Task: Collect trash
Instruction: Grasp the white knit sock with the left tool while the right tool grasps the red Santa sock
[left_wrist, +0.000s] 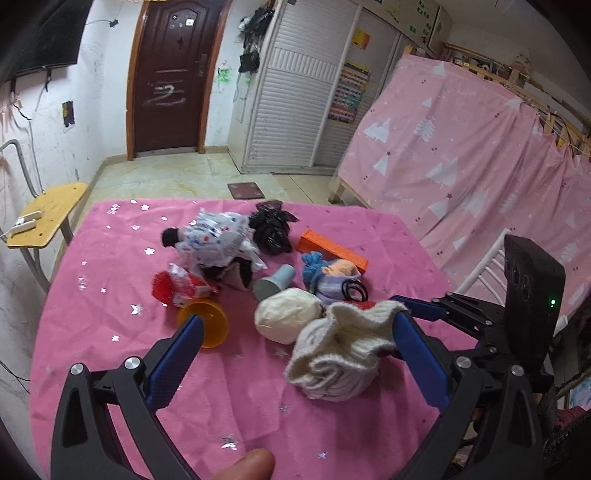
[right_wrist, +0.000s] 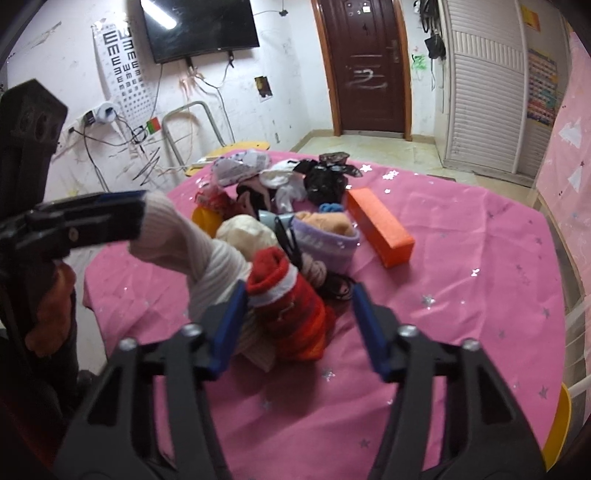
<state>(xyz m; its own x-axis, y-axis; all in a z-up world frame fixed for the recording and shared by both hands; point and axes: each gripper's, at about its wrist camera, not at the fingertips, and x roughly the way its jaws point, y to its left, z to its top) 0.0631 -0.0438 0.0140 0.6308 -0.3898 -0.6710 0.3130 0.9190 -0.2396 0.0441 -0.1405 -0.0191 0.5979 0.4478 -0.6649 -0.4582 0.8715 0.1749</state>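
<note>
My left gripper (left_wrist: 295, 354) stands wide open over the near part of the table (left_wrist: 110, 369), its blue pads (left_wrist: 173, 365) spread well apart, with the cream knitted sock (left_wrist: 340, 354) bunched between them; the sock's cuff touches the right-hand pad, but nothing is clamped by this pair of fingers. My right gripper (right_wrist: 301, 325) is also open, a little less wide, and the red sock with the white band (right_wrist: 291, 306) sits in the gap, pressed against the left pad while the right pad stands clear of it. In the right wrist view the left gripper shows at the left edge, a blue fingertip against the cream sock's cuff, which is lifted off the cloth there. Both tools reach in from the table's near edge, angled down toward the heap. Counting what lies on the pink star-printed cloth: one orange box (left_wrist: 334, 253) toward the far right, one orange cup (left_wrist: 207, 325) on its side near the left pad, one grey-blue cup (left_wrist: 275, 282) tipped over at the middle, one black plastic bag (left_wrist: 269, 229) near the far edge, one white printed bag (left_wrist: 218, 240) beside it, one red wrapper (left_wrist: 181, 286), one cream bundle (left_wrist: 288, 314), one lilac sock with a peach one (right_wrist: 328, 229) stuffed in it, and one blue yarn tuft (left_wrist: 314, 264). My thumb (left_wrist: 247, 465) shows at the bottom of the left view.
</note>
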